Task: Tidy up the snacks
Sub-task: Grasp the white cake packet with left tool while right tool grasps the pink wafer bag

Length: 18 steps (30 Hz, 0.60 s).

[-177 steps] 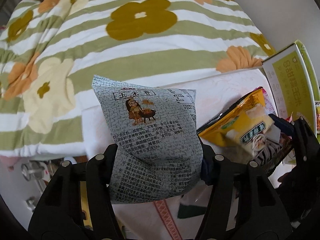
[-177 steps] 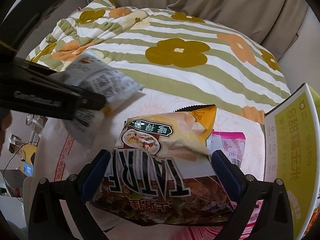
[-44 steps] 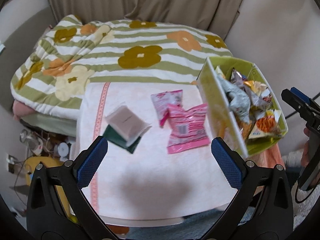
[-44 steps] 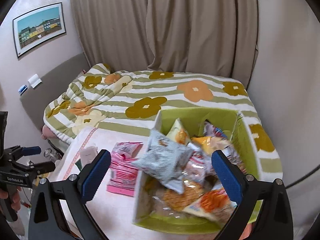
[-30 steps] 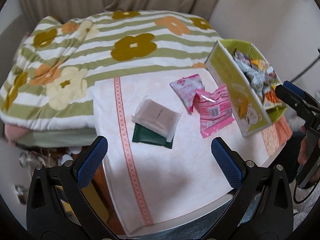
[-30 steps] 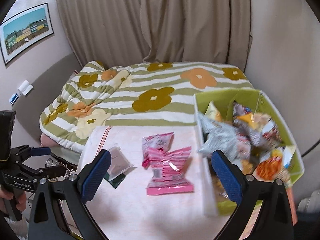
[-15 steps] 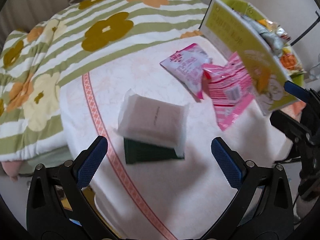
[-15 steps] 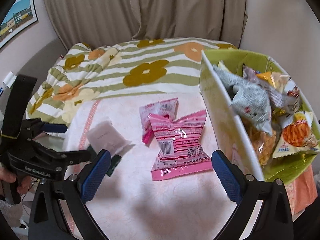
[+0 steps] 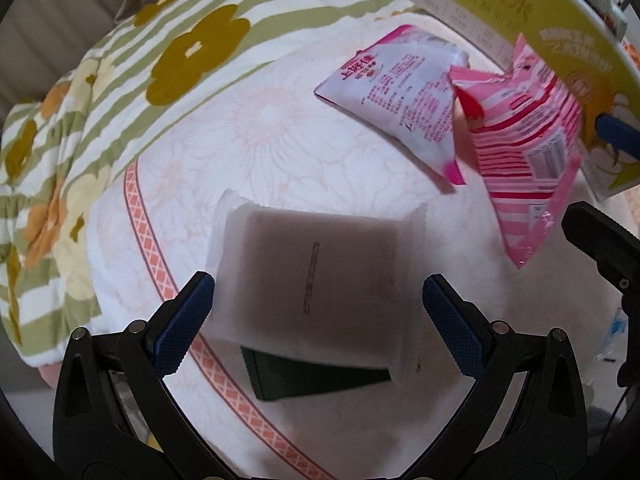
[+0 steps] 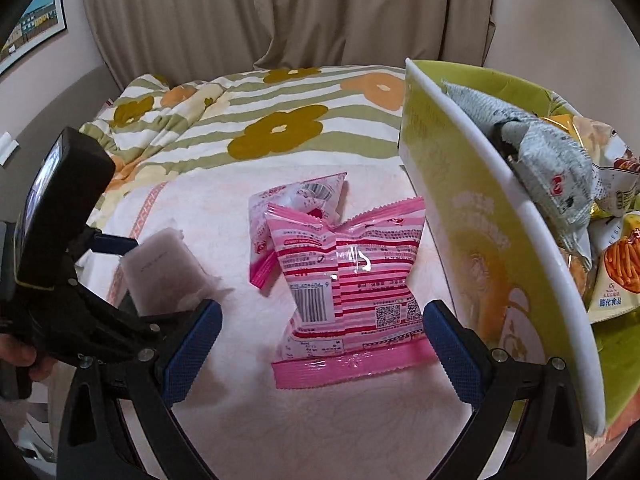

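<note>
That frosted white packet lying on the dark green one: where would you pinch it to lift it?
Probably across its two short sealed edges, coming down from above. The white packet lies flat on the green packet, so its faces offer no purchase. The left gripper is already open with one finger on each side, roughly lined up for that squeeze.

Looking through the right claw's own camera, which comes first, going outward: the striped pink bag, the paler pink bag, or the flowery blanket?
1. Striped pink bag, between the open right claw.
2. Paler pink bag, just behind, partly tucked under it.
3. Flowery blanket, farthest, on the bed behind.
</note>
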{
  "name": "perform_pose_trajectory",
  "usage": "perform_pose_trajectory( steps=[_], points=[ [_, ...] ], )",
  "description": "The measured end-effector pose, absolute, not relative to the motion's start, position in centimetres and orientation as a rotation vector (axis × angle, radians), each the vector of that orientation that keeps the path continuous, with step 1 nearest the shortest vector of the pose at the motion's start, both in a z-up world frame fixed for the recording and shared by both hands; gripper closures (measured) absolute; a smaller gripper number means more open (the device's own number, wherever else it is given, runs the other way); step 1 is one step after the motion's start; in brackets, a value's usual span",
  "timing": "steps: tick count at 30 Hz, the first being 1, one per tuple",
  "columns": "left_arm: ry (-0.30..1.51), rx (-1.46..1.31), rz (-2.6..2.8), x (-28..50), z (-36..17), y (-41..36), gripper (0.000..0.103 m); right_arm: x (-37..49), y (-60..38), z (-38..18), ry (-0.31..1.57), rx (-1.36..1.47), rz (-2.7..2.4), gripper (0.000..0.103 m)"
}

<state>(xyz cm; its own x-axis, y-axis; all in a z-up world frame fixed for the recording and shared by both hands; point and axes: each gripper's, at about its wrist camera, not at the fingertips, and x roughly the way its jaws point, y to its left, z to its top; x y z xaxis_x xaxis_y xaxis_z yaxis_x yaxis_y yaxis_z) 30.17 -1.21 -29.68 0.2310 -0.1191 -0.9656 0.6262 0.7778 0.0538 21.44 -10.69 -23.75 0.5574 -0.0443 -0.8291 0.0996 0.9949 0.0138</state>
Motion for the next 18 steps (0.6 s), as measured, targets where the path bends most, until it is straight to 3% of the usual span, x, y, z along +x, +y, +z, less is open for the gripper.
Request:
perform_pose_trajectory(
  steps=[8, 18],
  points=[
    [1.265, 0.479, -0.553, 31.2, -30.8, -1.0, 0.001, 22.6, -10.9, -25.0, 0.996, 0.051, -0.075, 0.003],
    [1.269, 0.395, -0.539, 31.9, -29.7, 0.7, 0.03, 23.2, -10.3, -25.5, 0.98, -0.047, -0.051, 0.003]
  ],
)
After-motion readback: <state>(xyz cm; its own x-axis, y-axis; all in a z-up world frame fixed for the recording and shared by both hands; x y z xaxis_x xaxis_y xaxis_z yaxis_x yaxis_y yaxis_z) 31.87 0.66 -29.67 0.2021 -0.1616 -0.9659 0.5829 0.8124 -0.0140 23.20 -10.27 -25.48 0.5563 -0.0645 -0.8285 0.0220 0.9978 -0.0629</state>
